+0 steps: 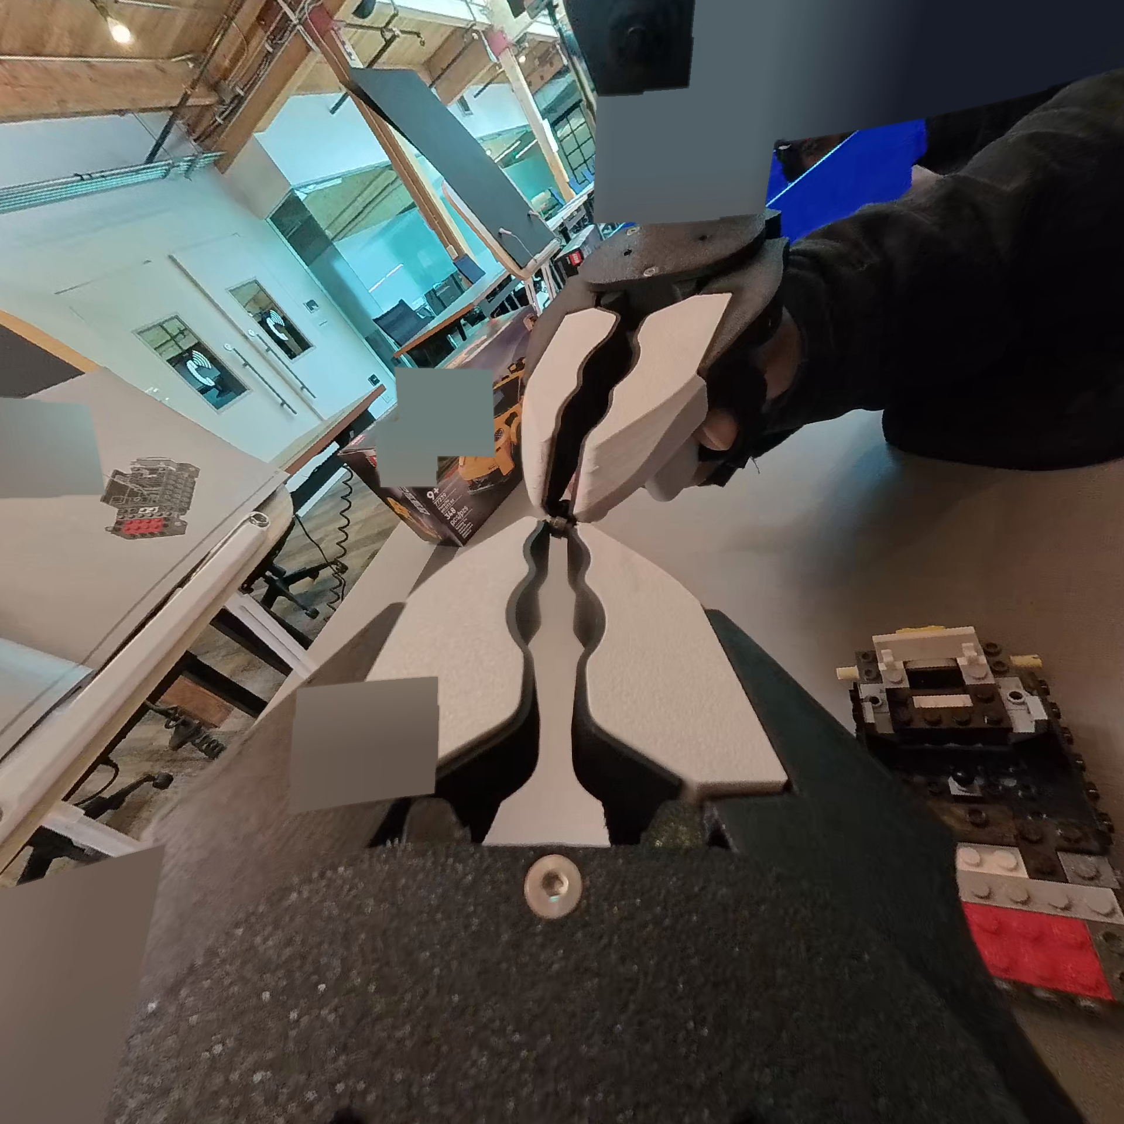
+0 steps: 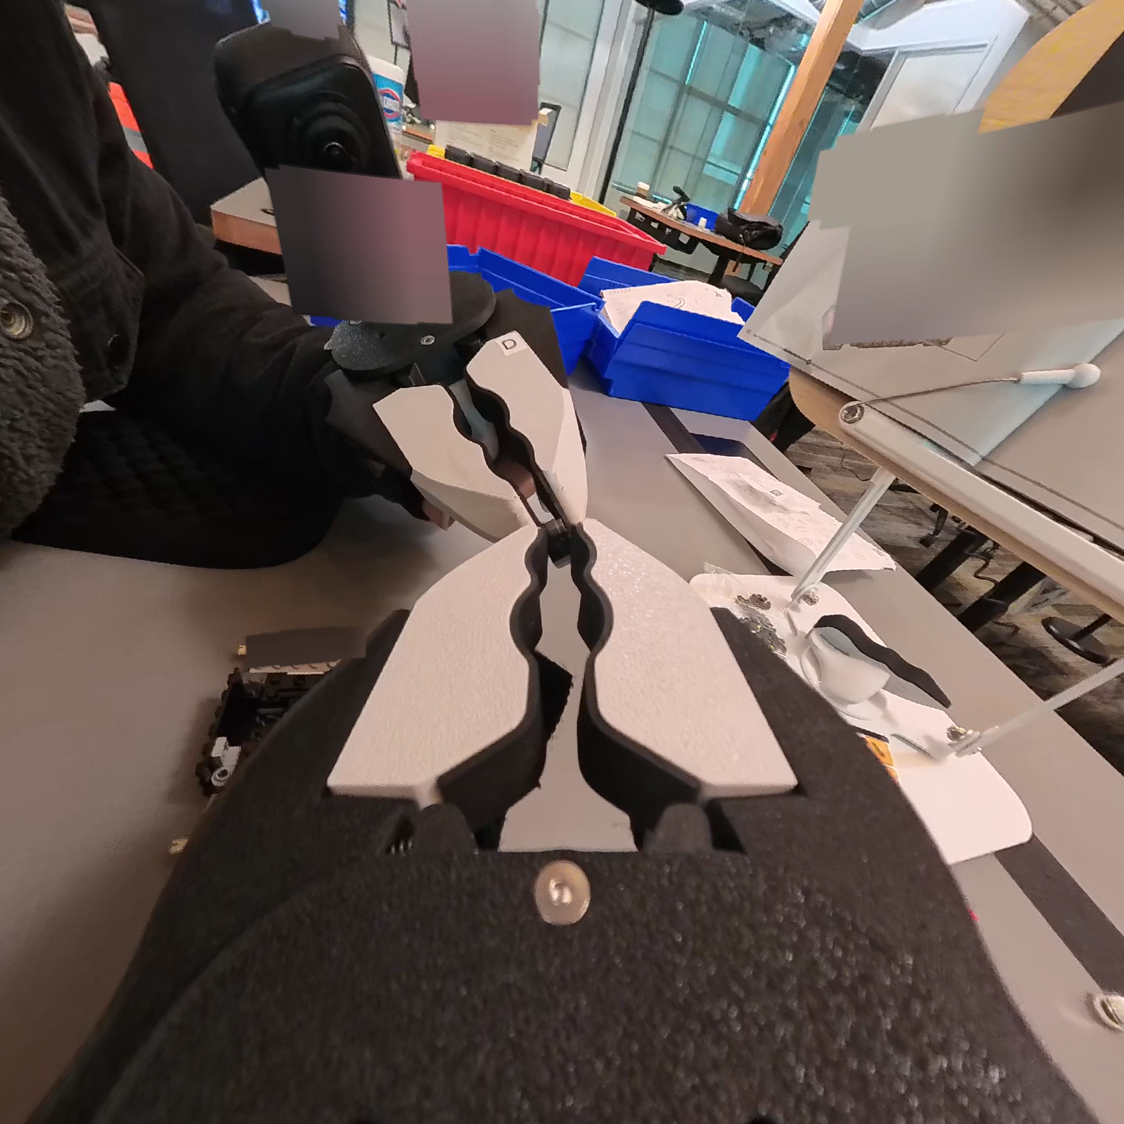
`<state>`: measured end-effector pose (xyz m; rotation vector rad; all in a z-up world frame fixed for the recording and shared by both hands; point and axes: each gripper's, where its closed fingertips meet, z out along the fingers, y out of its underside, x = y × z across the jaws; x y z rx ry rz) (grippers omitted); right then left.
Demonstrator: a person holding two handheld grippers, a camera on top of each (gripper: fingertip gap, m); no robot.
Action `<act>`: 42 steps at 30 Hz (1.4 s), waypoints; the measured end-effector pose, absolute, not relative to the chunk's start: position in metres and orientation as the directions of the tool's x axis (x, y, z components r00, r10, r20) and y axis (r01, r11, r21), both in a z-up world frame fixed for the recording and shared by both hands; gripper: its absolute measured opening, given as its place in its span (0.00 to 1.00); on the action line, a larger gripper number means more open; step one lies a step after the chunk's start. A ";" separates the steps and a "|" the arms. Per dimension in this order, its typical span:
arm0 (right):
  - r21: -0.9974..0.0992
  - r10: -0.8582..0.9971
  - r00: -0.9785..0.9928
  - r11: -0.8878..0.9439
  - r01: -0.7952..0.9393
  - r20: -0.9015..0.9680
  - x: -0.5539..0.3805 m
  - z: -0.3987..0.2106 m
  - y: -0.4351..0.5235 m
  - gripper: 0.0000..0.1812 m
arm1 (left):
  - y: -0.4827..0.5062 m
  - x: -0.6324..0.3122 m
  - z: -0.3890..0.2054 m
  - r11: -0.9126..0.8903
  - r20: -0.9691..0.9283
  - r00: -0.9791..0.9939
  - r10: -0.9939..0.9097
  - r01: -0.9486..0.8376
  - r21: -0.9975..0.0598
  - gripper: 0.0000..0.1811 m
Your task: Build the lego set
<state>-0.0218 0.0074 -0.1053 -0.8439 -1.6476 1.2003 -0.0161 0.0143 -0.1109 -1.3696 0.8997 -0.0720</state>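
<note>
Meeting tip to tip: left gripper (image 1: pixel 558 528) and right gripper (image 2: pixel 558 544), above the grey table (image 1: pixel 851 547).
Jaws: both pairs nearly shut, each pinching the same small black piece (image 2: pixel 557 543) from opposite ends.
Hard to make out: the piece's shape; it is tiny and mostly covered by fingertips.
Car model (image 1: pixel 973 790): half-built, black with grey and red plates, flat on the table beside the left gripper; cut off at the frame edge.
Hidden: much of the model in the right wrist view, behind the gripper body.
Blue bins (image 2: pixel 681 353): hold white paper sheets.
Red bin (image 2: pixel 535 213): contents unclear.
Set box (image 1: pixel 450 474): partly covered, upright behind the grippers.
</note>
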 end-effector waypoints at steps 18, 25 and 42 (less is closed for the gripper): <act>-0.984 0.932 -0.326 0.175 0.031 0.155 -0.028 -0.103 0.013 0.04 | 0.019 -0.021 -0.110 0.221 -0.447 0.720 -0.531 -0.391 -0.893 0.03; -0.978 0.908 -0.372 0.206 -0.003 0.193 -0.022 -0.099 0.008 0.10 | 0.019 -0.022 -0.109 0.191 -0.354 0.720 -0.597 -0.302 -0.934 0.03; -0.941 0.804 -0.532 0.336 0.041 0.264 -0.005 -0.117 -0.009 0.04 | -0.004 0.002 -0.120 0.110 -0.200 0.543 -0.816 -0.194 -0.975 0.03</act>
